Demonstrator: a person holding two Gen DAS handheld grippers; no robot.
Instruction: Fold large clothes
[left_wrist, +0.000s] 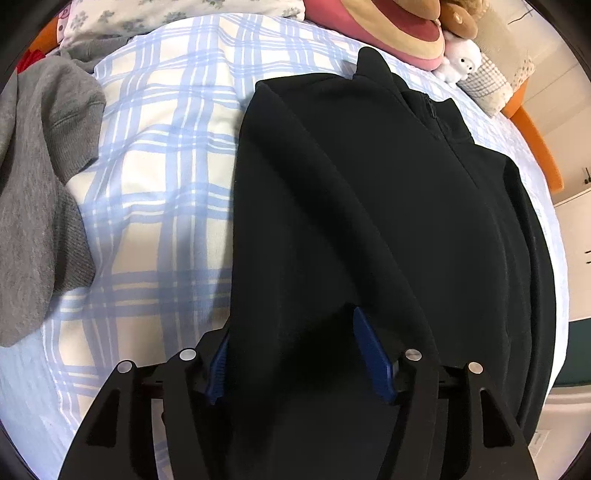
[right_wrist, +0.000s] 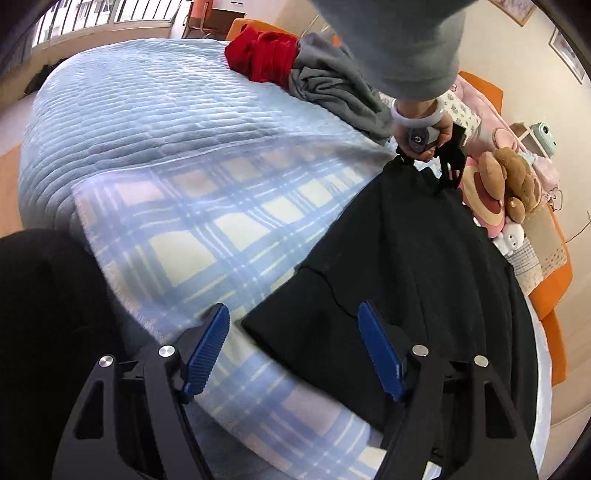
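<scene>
A large black zip-neck pullover (left_wrist: 369, 206) lies on a blue plaid blanket (left_wrist: 166, 166) on the bed. My left gripper (left_wrist: 295, 354) stands open, and a fold of the black fabric lies between its blue pads (left_wrist: 373, 354). In the right wrist view the left gripper (right_wrist: 443, 162), held in a hand, sits at the far edge of the pullover (right_wrist: 406, 277). My right gripper (right_wrist: 295, 350) is open and empty, just above the pullover's near corner and the blanket (right_wrist: 203, 229).
A grey garment (left_wrist: 37, 184) lies at the left of the blanket; with a red garment (right_wrist: 262, 55) it forms a pile at the bed's far side. Plush toys (right_wrist: 509, 184) and pillows (left_wrist: 388, 26) line the head end. A quilted blue cover (right_wrist: 147, 103) stretches beyond.
</scene>
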